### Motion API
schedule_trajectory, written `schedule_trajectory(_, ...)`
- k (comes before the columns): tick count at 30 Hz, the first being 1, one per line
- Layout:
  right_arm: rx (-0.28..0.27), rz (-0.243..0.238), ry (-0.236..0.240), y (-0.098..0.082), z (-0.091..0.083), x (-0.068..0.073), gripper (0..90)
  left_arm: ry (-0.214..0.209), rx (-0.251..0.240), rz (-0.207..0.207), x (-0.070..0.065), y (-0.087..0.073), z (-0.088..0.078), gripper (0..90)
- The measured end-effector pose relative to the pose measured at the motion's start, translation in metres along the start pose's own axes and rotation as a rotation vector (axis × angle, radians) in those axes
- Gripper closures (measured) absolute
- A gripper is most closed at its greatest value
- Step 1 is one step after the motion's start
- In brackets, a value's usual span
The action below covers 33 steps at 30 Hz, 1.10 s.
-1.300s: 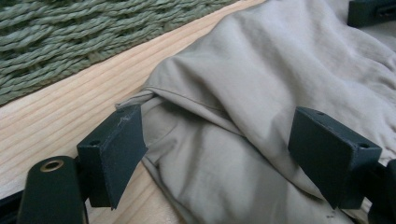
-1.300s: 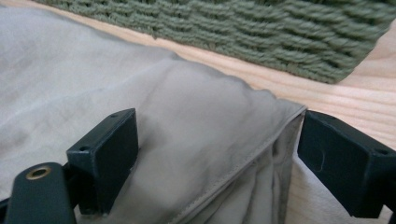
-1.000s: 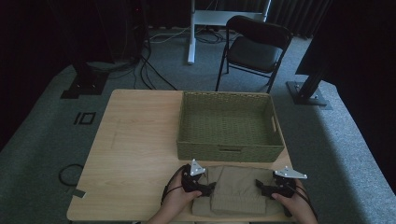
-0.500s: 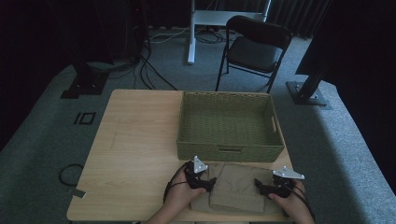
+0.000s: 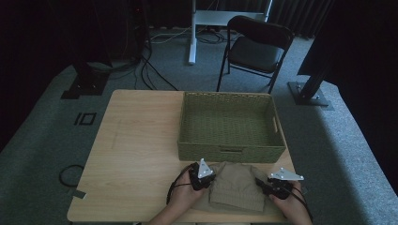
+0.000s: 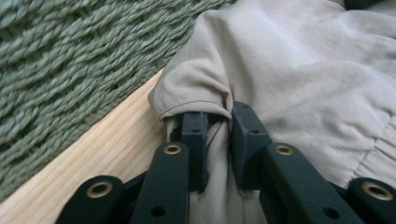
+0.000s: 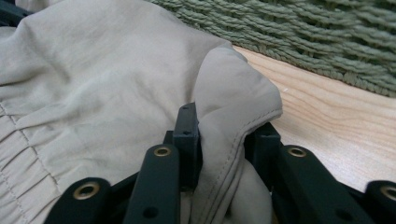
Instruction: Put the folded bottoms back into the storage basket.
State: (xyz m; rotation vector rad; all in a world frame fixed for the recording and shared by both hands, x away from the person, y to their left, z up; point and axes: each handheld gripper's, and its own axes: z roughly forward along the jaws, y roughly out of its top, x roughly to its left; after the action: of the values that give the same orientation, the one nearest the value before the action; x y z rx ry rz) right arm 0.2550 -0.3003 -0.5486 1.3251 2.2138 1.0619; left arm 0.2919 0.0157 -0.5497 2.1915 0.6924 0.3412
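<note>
Folded beige garment (image 5: 237,186) lying at the near edge of the wooden table (image 5: 136,140), just in front of the green woven basket (image 5: 231,124) and not inside it. On the left side of the cloth, the left gripper (image 5: 202,174), held in a hand (image 5: 183,199) coming from the bottom of the high view. On the right side, the right gripper (image 5: 277,183), held in the other hand (image 5: 293,206).

In the left gripper view, left gripper (image 6: 217,126) with 2 black jaws just closed, now clamped on a bunched fold at the hem of the garment (image 6: 303,70); fabric squeezed between the pads, basket wall (image 6: 70,56) close beside, a strip of table (image 6: 93,154) between.

In the right gripper view, right gripper (image 7: 224,135) also just closed, pinching a raised fold at the edge of the garment (image 7: 93,70); seam of the cloth running down between the 2 jaws. Basket weave (image 7: 317,32) near, bare wood (image 7: 336,126) in between.

Garment resting on the table, gathered elastic part toward the near edge.
</note>
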Motion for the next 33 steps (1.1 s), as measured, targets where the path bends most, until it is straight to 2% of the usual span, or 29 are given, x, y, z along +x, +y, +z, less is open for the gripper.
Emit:
schedule_trajectory(2,0.001,0.005,0.000,0.002,-0.002,0.000,72.0,-0.014,-0.007,-0.046,0.002,0.001,-0.003,81.1)
schedule_trajectory(7,-0.027,0.033,0.014,0.011,-0.010,0.001,72.9,-0.026,-0.052,-0.051,0.001,0.005,-0.012,81.6)
schedule_trajectory(12,-0.055,0.030,0.026,0.020,-0.022,0.005,73.4,-0.039,-0.075,-0.063,-0.001,0.014,-0.028,81.8)
schedule_trajectory(16,-0.079,0.026,0.050,0.028,-0.033,0.009,73.6,-0.045,-0.091,-0.054,0.000,0.021,-0.040,81.8)
schedule_trajectory(18,-0.097,0.029,0.058,0.031,-0.037,0.010,73.7,-0.056,-0.112,-0.082,0.002,0.024,-0.045,81.8)
schedule_trajectory(19,-0.105,0.028,0.057,0.034,-0.040,0.010,73.7,-0.058,-0.115,-0.083,0.003,0.025,-0.046,81.8)
schedule_trajectory(23,-0.132,0.023,0.068,0.042,-0.047,0.012,73.8,-0.045,-0.138,-0.060,0.006,0.033,-0.057,81.8)
schedule_trajectory(28,-0.150,0.011,0.083,0.051,-0.053,0.015,73.8,-0.036,-0.137,-0.026,0.007,0.039,-0.067,81.8)
schedule_trajectory(29,-0.153,0.010,0.086,0.052,-0.054,0.016,73.8,-0.036,-0.148,-0.016,0.008,0.044,-0.074,81.8)
schedule_trajectory(33,-0.183,-0.009,0.094,0.066,-0.063,0.017,73.9,-0.036,-0.161,-0.005,0.015,0.056,-0.084,81.8)
